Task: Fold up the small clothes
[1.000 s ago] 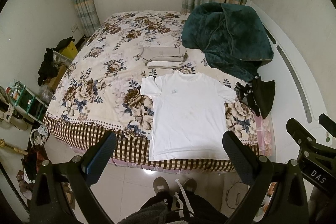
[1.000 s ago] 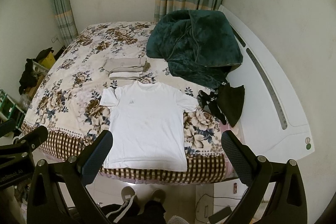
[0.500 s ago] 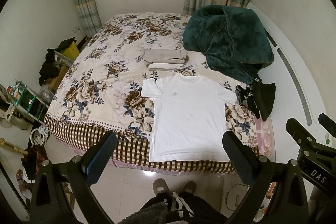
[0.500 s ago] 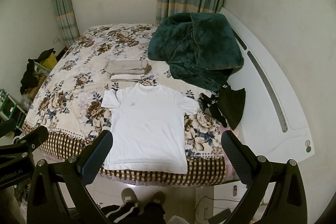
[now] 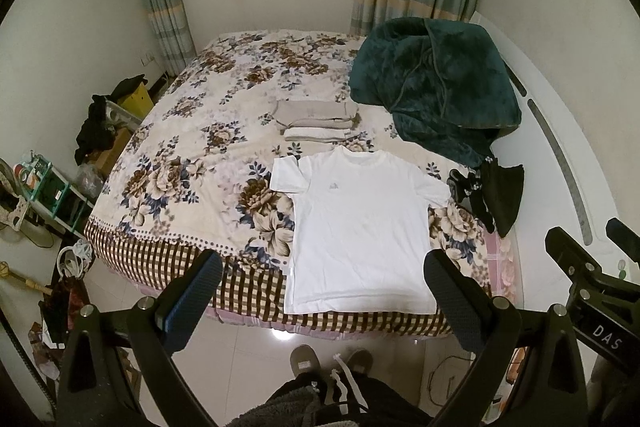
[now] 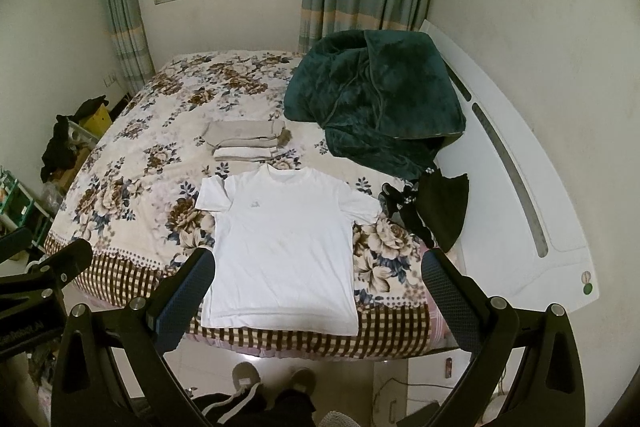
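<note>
Hovering above white T-shirt (spread flat): left hand-held gripper, right hand-held gripper, both wide open, empty.

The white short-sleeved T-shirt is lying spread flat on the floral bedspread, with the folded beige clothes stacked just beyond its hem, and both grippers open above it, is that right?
Not quite. The folded beige clothes sit just beyond the collar of the white short-sleeved T-shirt, not its hem; the hem lies at the near edge of the floral bedspread. The left wrist view shows this. The left gripper and right gripper are indeed open.
</note>
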The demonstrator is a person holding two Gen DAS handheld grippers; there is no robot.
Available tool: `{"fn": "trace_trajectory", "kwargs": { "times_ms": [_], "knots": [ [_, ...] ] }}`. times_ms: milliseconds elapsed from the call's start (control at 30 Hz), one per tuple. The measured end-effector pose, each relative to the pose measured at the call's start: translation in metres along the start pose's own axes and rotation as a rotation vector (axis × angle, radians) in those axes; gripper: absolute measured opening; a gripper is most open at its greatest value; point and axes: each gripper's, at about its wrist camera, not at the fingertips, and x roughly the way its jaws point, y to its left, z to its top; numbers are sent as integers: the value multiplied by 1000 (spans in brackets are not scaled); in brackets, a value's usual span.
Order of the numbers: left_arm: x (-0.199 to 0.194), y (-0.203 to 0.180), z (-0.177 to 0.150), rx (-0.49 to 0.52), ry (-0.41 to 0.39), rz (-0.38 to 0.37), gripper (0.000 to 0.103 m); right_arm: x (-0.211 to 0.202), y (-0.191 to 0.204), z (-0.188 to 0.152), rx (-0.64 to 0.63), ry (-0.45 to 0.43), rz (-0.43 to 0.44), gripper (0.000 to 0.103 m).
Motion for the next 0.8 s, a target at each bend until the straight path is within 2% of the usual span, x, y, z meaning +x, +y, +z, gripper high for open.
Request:
{"fn": "trace_trajectory", "kwargs": {
  "times_ms": [533, 667, 800],
  "knots": [
    [15, 14, 6, 5, -18, -6, 103, 2, 0, -4, 9, 4, 2, 103],
    [49, 20, 16, 12, -49, 37, 103, 21, -5, 2, 50, 24, 1, 103],
    [115, 26, 29, 21, -38, 83, 103, 75, -24, 16, 164, 66, -29, 103]
  ]
}}
